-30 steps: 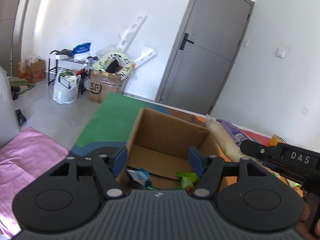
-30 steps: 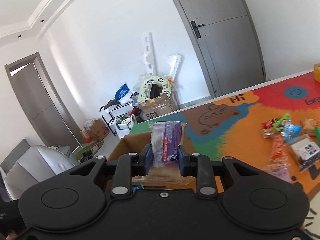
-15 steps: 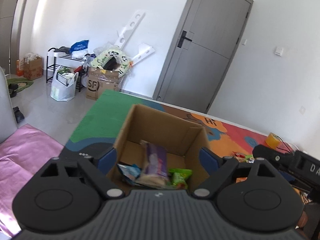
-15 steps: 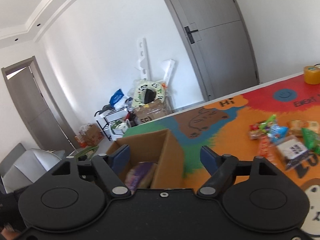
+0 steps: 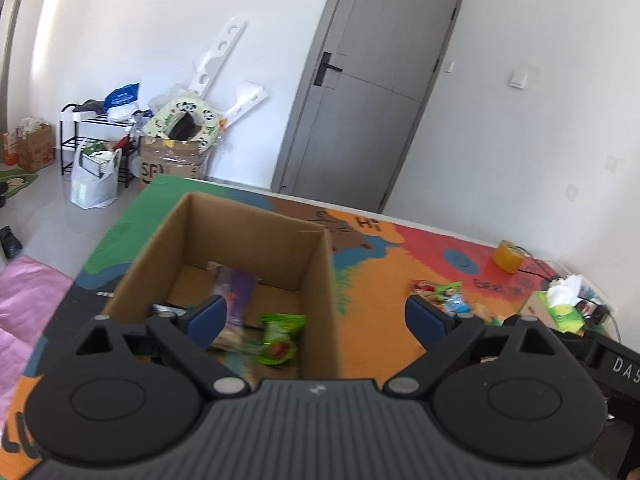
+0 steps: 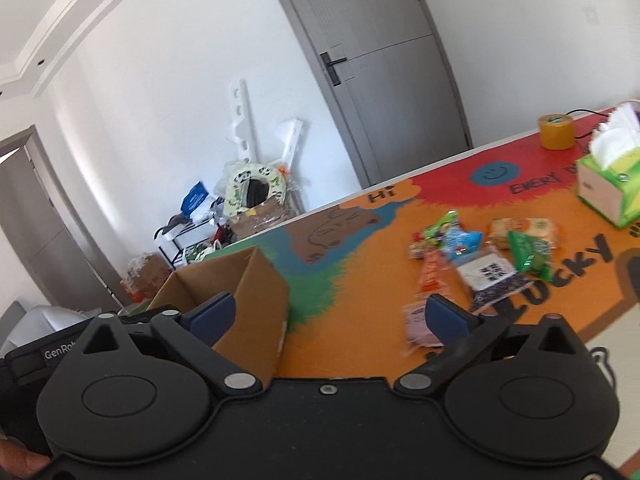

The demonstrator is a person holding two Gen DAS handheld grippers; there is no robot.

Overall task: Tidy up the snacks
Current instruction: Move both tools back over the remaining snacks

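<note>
An open cardboard box (image 5: 316, 280) stands on the colourful table mat; it also shows in the right wrist view (image 6: 256, 288). Inside lie a purple snack packet (image 5: 234, 292), a green packet (image 5: 280, 340) and another partly hidden one. My left gripper (image 5: 316, 318) is open and empty, above the box's near right side. My right gripper (image 6: 330, 316) is open and empty, right of the box. A pile of loose snack packets (image 6: 480, 256) lies on the orange part of the mat, also in the left wrist view (image 5: 444, 296).
A green tissue box (image 6: 608, 188) and a roll of yellow tape (image 6: 556, 132) stand at the table's far right. A pink packet (image 6: 418, 320) lies close to my right gripper. Beyond the table are a grey door (image 5: 360, 92) and floor clutter (image 5: 176, 148).
My right gripper opened and dropped the purple packet into the box, then swung right toward the snack pile. My left gripper opened wider and shifted right.
</note>
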